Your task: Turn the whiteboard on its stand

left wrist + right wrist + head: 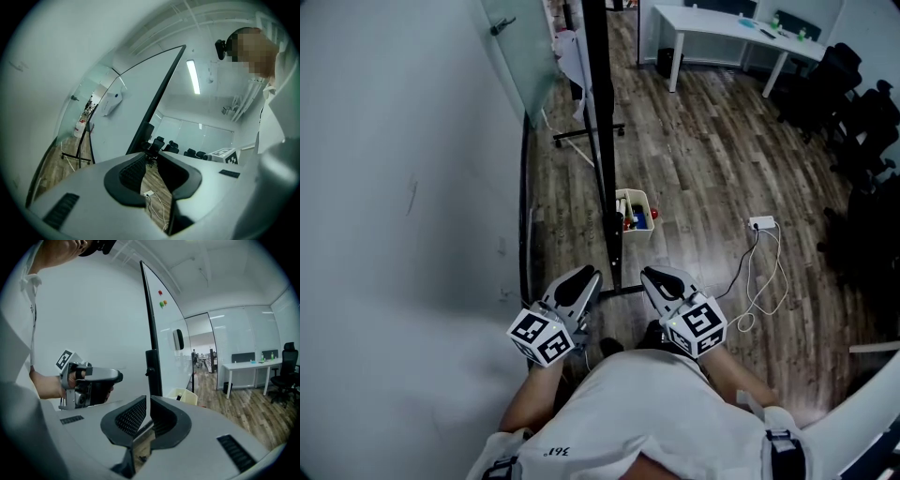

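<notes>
You stand at the end of the whiteboard (598,112), looking steeply down along its black edge frame, so the board shows as a thin upright line running away from you over the wood floor (703,141).

Your left hand-held gripper (581,279) is on one side of that edge and your right hand-held gripper (661,278) is on the other. Both are near the frame, but no view shows either touching it.

The left one's jaws stand apart, and only floor and a cable show through the gap, so nothing is held. The right one's jaws are closed together on nothing and point toward the frame.

Flanking the edge like this probably sets you up to press on the board and swing it round on its stand (589,136).

A tray of markers (635,211) sits just beside the frame on the right. A power strip (761,223) lies on the floor well apart. The tray looks the likeliest thing to get knocked as the board turns.
</notes>
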{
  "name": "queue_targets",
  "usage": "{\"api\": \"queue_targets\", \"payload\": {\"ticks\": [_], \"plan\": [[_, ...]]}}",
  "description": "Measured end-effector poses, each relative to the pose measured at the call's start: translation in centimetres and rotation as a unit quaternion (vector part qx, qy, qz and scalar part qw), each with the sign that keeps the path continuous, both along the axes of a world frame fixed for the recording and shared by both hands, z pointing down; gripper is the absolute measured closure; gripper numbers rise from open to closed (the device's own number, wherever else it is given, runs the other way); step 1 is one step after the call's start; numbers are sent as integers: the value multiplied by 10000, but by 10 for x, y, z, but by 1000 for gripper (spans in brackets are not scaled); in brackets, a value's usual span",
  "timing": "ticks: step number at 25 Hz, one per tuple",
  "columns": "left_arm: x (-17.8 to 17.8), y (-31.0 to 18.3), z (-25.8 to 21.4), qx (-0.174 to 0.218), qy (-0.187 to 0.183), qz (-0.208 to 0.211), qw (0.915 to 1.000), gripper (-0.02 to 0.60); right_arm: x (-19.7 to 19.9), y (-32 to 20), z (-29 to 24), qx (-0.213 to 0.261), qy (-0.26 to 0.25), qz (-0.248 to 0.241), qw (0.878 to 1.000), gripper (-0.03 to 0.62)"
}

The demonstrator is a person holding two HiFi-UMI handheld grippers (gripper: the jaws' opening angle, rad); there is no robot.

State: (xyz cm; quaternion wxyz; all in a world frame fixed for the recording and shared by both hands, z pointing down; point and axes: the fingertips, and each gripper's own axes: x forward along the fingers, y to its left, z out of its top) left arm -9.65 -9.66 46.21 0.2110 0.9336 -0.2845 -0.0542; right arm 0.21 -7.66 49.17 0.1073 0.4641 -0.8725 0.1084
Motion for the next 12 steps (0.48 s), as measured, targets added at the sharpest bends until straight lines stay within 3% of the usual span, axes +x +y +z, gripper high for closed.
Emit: {"api": "queue_targets", "payload": {"ticks": [12], "plan": [[30, -9, -15, 218, -62, -784, 9967, 489, 31, -18, -9, 111, 71, -668, 9977, 539]]}}
